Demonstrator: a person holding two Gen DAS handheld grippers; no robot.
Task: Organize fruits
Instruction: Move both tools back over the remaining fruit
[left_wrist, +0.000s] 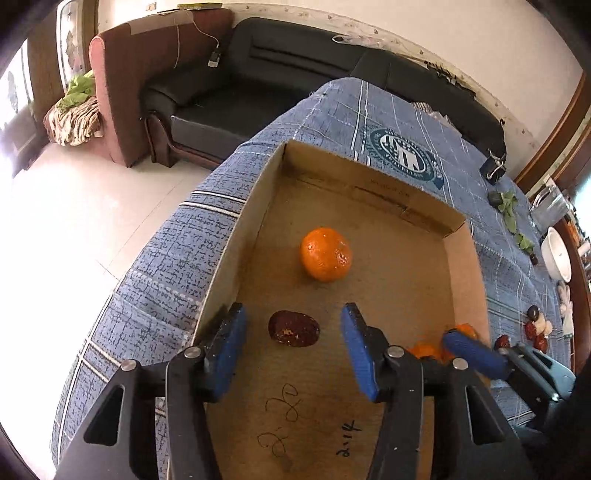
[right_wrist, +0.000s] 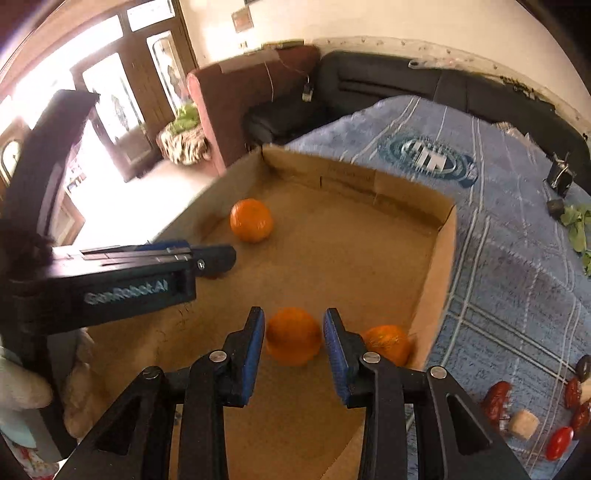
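A shallow cardboard box lies on the blue checked cloth. In it are a tangerine, a dark red date, and two more tangerines near the right wall. My left gripper is open, its fingers either side of the date, just above the box floor. My right gripper has its pads against the sides of a tangerine; another tangerine lies right of it. The left gripper shows from the side in the right wrist view.
On the cloth right of the box lie several red dates, a cherry tomato, a pale chunk and green leaves. A white bowl stands at the table's right. A black sofa is behind.
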